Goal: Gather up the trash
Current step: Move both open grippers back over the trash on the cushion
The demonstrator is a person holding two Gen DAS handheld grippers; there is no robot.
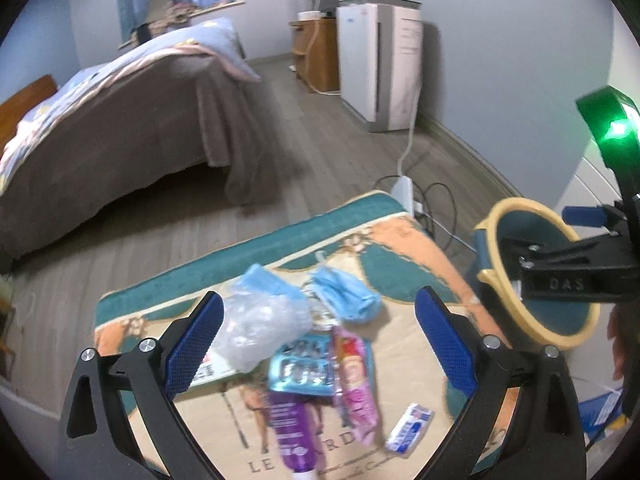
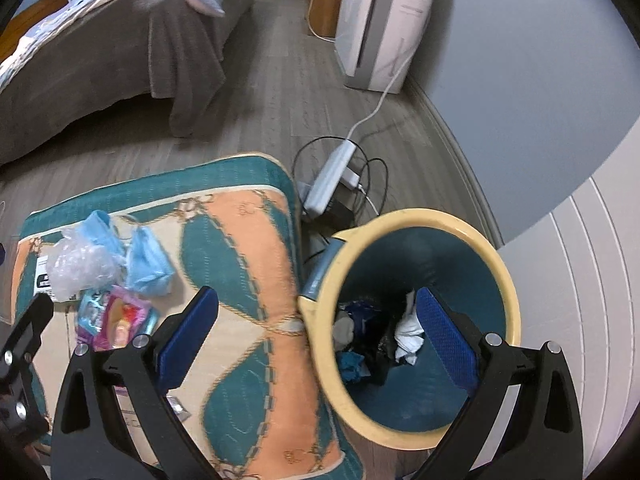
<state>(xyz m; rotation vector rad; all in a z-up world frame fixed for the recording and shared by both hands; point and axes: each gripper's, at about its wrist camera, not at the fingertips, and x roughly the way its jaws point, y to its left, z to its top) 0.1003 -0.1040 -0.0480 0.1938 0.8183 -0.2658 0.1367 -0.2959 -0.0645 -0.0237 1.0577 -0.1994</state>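
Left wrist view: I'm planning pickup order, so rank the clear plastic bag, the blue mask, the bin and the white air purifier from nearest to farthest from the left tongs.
1. Clear plastic bag: beside the left finger of the left tongs.
2. Blue mask: on the mat, just ahead, centre.
3. Bin: off the mat's right edge.
4. Air purifier: far, against the wall.

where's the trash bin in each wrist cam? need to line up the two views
Left wrist: trash bin at the right edge, partly hidden behind the right gripper.
Right wrist: trash bin lower right of centre, seen from above, with trash inside; one open jaw hangs over its mouth.
Shared landmark: the teal and peach mat, its edge beside the bin's yellow rim in both views.
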